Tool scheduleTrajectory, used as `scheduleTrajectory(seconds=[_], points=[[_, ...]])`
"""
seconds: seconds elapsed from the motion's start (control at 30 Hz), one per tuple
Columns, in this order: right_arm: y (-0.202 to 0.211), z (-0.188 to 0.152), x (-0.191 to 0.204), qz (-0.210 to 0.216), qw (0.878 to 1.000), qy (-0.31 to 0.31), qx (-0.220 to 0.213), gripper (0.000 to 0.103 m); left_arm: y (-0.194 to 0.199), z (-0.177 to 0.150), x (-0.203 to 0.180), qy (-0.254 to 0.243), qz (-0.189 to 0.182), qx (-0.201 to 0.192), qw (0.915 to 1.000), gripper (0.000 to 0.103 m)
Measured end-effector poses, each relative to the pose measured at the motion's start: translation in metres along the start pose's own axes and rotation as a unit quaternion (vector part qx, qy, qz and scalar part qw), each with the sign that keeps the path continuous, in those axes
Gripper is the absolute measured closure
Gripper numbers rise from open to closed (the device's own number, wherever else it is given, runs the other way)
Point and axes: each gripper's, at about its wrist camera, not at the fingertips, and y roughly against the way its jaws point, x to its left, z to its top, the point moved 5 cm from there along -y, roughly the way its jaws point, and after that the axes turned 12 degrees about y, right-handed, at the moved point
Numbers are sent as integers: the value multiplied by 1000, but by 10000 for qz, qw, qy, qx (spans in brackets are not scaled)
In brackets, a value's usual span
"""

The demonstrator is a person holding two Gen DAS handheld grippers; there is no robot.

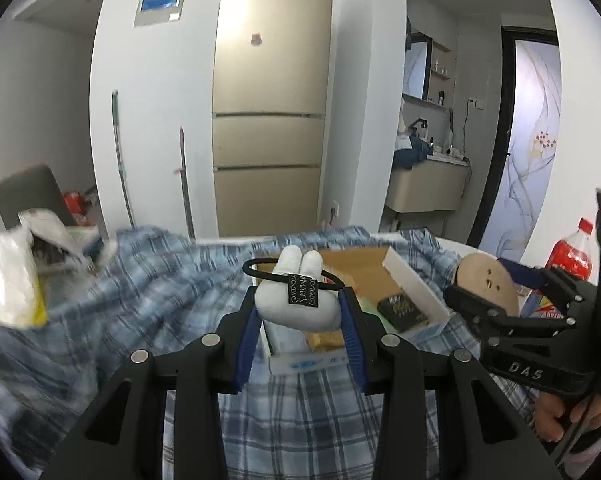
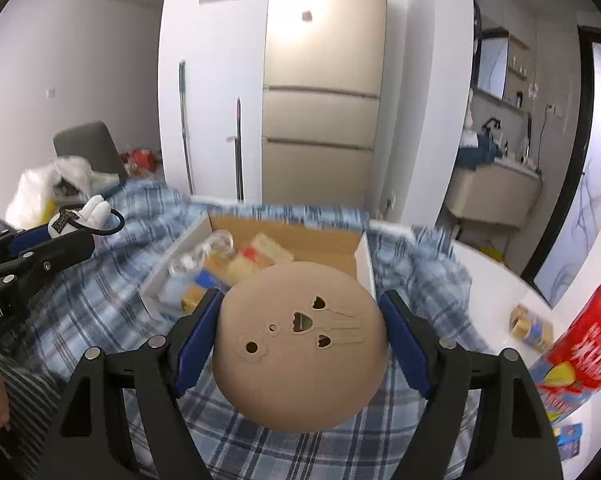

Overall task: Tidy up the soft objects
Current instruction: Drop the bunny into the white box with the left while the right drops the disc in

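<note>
**Both tongs loaded above the plaid cloth**

Left wrist view: a blue plaid cloth (image 1: 148,280) covers the desk below me, and an open cardboard box (image 1: 364,276) sits on it just beyond my tips, with a dark packet (image 1: 400,307) and other small goods inside. At far left lies a heap of white plastic bags (image 1: 16,276); a red-capped cola bottle (image 1: 572,256) stands at far right. A beige fridge (image 1: 268,100) fills the wall behind. My left tongs (image 1: 299,312) pinch a white plush toy (image 1: 296,300) between the blue pads, its two ears pointing away from me. A black hair band (image 1: 256,273) with a black tag loops around the toy. My right tongs (image 1: 456,296) reach in from the right, holding a tan round cushion (image 1: 488,284) near the box's right flap.

Right wrist view: my right tongs (image 2: 302,328) are clamped on the tan round cushion (image 2: 300,344), which blocks much of the cloth (image 2: 100,300) and the near edge of the box (image 2: 284,236). The box lies straight ahead, beyond the cushion. A red snack pack (image 2: 580,344) and a small tape roll (image 2: 532,326) lie on the bare white desk (image 2: 488,276) at right. At left my left tongs (image 2: 66,224) hold the plush toy (image 2: 84,214) up, clear of the cloth, well to the left of the box.
</note>
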Motion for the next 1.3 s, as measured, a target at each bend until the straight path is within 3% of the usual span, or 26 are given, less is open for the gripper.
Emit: scheduleTrajectory(seconds=[0.3, 0.43, 0.57, 0.67, 0.73, 1.03, 1.3], points=[[43, 85, -23, -144, 9957, 18, -917, 25, 20, 74, -34, 82, 33, -370, 9993, 62], [37, 112, -30, -259, 9944, -113, -1021, 25, 6, 98, -44, 214, 28, -423, 9989, 62], [8, 125, -38, -269, 9959, -396, -763, 25, -18, 107, -48, 167, 197, -400, 9989, 62], [-21, 123, -44, -538, 9963, -548, -393, 25, -42, 103, -39, 326, 217, -207, 9990, 62], [-38, 120, -46, -448, 9968, -591, -298, 25, -60, 99, -28, 502, 234, -69, 9984, 62], [-103, 71, -44, -74, 9975, -561, 412, 25, -140, 43, 9, 746, 395, 1134, 9900, 62], [-150, 24, -32, 283, 9878, -469, 1456, 25, -168, 13, 18, 689, 562, 1629, 9826, 62]])
